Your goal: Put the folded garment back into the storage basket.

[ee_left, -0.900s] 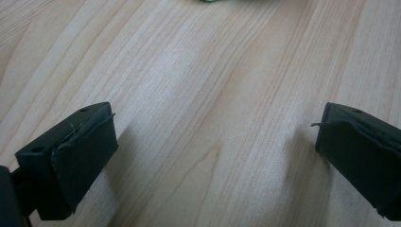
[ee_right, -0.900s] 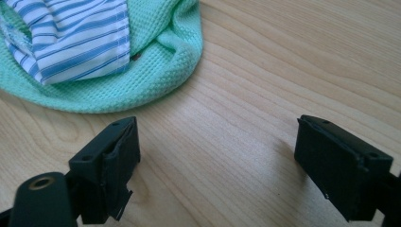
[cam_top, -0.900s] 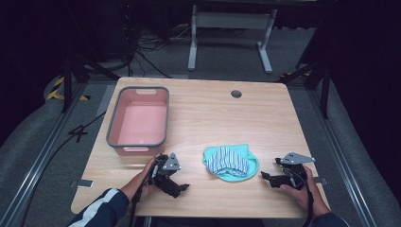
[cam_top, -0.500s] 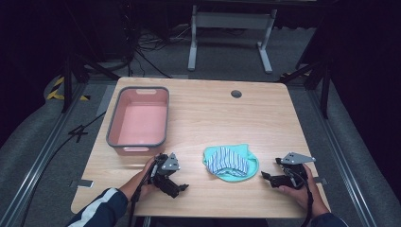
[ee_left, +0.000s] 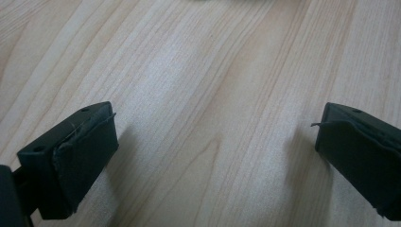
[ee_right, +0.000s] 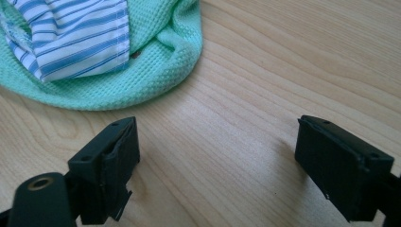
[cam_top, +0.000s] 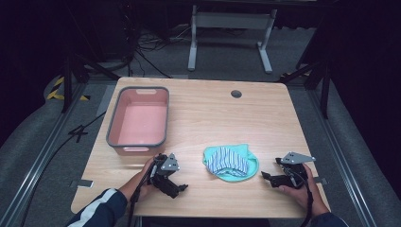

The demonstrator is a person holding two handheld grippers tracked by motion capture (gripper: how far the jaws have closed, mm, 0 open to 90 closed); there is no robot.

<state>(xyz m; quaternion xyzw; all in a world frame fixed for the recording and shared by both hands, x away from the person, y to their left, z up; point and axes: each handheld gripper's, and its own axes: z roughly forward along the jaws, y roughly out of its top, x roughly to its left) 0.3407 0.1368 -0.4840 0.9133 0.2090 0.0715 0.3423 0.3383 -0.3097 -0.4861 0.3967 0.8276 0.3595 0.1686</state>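
High view: one pink tub (cam_top: 138,119); two cloths (cam_top: 231,161); two grippers, left gripper (cam_top: 174,187) and right gripper (cam_top: 267,173), both jaws parted

Black left gripper (cam_top: 176,187) and right gripper (cam_top: 267,176), grey three-cornered plates, trailing cables, white-striped navy sleeve (cam_top: 98,211)

Table (cam_top: 265,118) brightly lit, surroundings dark, close-ups soft.

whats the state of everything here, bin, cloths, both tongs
pink bin: upright, empty, at the table's far left
green cloth: crumpled on the table, lying loose
striped cloth: bunched on top of the green cloth
left tongs: open, holding nothing, low over bare wood
right tongs: open, holding nothing, pointed at the cloths, not touching them
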